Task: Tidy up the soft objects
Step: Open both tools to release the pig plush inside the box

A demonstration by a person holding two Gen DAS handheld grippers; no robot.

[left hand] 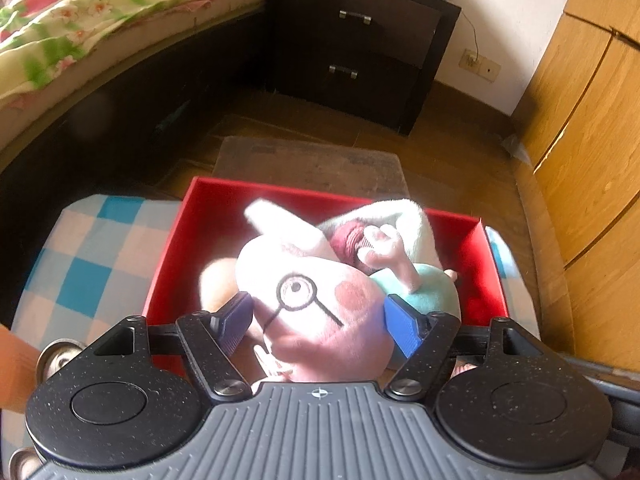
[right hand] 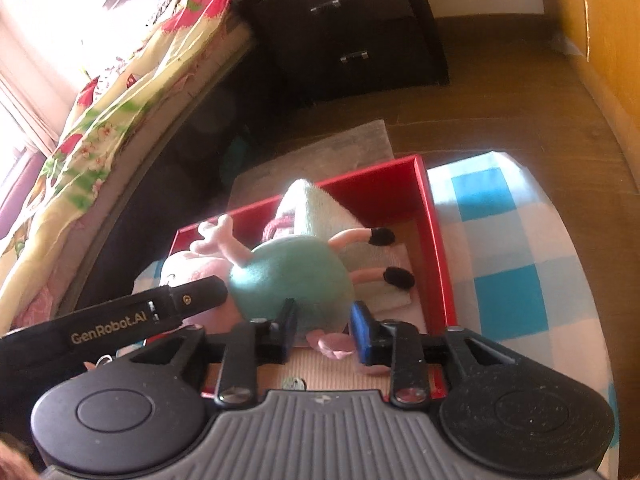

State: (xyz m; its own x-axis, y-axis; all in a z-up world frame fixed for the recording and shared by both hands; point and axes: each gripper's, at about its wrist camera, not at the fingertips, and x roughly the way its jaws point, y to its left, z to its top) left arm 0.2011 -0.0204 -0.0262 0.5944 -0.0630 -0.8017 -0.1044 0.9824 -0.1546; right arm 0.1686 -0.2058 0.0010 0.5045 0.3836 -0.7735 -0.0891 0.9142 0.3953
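- The left claw is clamped on the pink head of the pig plush toy.
- The right claw pinches the toy's lower teal body.
- The toy hangs over the red box, which sits on a blue checked cloth.
- A folded pale towel lies in the box.

A bed with a floral quilt fills the upper left; a dark two-drawer nightstand stands at top centre, a wooden wardrobe at right, a grey mat on the floor, mid-frame
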